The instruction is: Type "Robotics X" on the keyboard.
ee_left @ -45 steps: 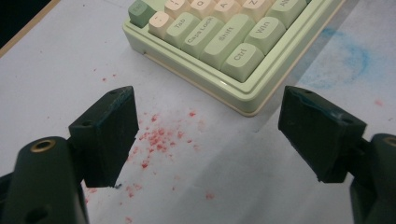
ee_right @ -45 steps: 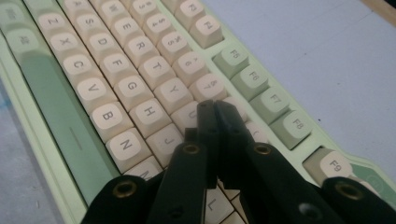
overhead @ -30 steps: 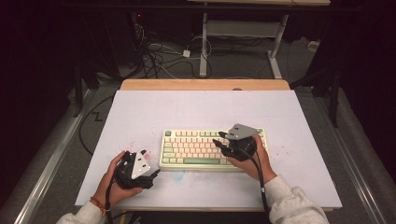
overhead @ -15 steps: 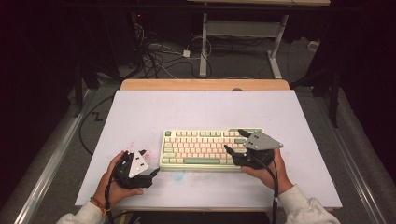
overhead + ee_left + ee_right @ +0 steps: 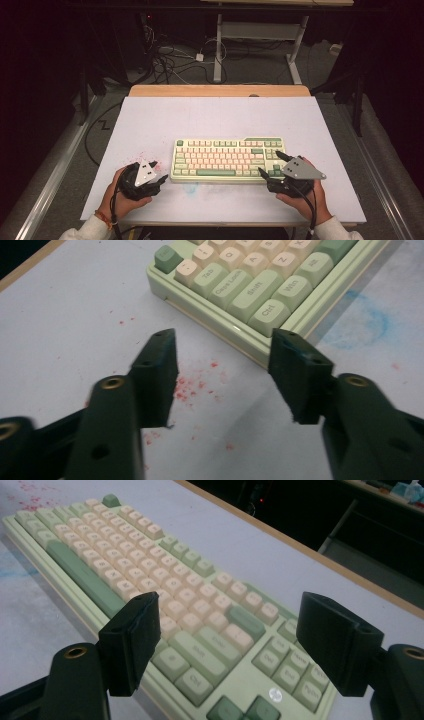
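High view: a white worktop [image 5: 220, 120] stands over a dark floor strewn with cables. The keyboard [image 5: 227, 160] (pale green case, cream and green keys) lies near the worktop's front edge, slightly right of centre, its long side parallel to that edge. The left gripper [image 5: 159, 179] rests at the keyboard's left end; the right gripper [image 5: 267, 165] sits at its right end, over the front right corner.

Left gripper view: the jaws stand apart, having just been closing, with nothing between them but bare worktop and red specks [image 5: 197, 385]. The keyboard's [image 5: 250, 295] front left corner lies just beyond the right jaw.

Right gripper view: the jaws are spread, having just been opening, clamping nothing. The keyboard's [image 5: 150, 580] right end lies beneath them, the worktop's far edge behind.
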Demonstrator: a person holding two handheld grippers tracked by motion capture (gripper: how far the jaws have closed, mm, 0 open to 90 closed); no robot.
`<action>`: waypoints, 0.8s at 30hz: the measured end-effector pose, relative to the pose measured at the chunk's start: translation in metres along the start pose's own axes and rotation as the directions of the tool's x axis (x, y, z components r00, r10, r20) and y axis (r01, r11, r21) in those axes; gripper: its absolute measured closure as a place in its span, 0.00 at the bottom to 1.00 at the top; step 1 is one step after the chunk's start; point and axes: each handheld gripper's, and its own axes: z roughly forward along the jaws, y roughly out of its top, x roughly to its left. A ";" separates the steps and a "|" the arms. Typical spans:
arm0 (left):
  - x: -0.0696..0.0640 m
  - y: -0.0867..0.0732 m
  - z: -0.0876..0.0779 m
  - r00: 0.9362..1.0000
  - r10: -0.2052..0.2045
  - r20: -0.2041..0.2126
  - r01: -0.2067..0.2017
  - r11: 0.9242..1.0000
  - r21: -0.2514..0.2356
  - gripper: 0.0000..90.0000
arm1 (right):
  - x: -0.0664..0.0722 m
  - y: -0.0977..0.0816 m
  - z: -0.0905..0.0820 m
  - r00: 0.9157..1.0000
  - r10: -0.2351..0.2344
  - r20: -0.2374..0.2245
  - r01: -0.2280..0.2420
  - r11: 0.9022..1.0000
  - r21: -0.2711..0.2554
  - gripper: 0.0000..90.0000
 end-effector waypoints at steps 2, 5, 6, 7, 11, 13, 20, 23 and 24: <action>0.001 0.001 0.001 1.000 0.014 0.008 -0.014 1.000 0.011 0.56 | 0.000 -0.005 -0.004 1.000 0.005 0.014 -0.005 1.000 0.012 0.29; 0.005 0.000 0.002 0.999 0.001 0.038 -0.002 1.000 0.009 0.67 | 0.002 -0.013 -0.009 1.000 -0.003 0.025 0.003 1.000 0.026 0.29; 0.006 0.001 0.002 0.999 0.001 0.040 -0.002 1.000 0.011 0.71 | 0.002 -0.015 -0.010 1.000 0.000 0.020 0.000 0.999 0.032 0.28; 0.007 0.001 0.002 0.999 -0.001 0.049 0.000 1.000 0.011 0.74 | 0.003 -0.017 -0.011 1.000 -0.003 0.020 0.002 0.999 0.038 0.28; 0.009 0.004 0.001 0.995 -0.018 0.101 0.016 1.000 0.020 0.85 | 0.005 -0.020 -0.014 1.000 -0.017 0.024 0.016 0.999 0.052 0.27; 0.012 0.004 -0.001 0.989 -0.030 0.143 0.028 0.999 0.020 0.91 | 0.006 -0.020 -0.014 0.999 -0.028 0.030 0.026 0.998 0.064 0.27; 0.012 0.017 0.000 0.987 -0.047 0.155 0.044 0.999 0.023 0.97 | 0.009 -0.020 -0.012 0.999 -0.042 0.023 0.040 0.997 0.070 0.28; 0.009 0.029 0.002 0.984 -0.042 0.175 0.042 0.999 0.009 0.97 | 0.009 -0.021 -0.010 0.998 -0.049 0.036 0.045 0.994 0.098 0.28; 0.008 0.033 0.004 0.982 -0.036 0.183 0.036 0.999 0.005 0.97 | 0.009 -0.021 -0.010 0.998 -0.047 0.035 0.043 0.994 0.098 0.28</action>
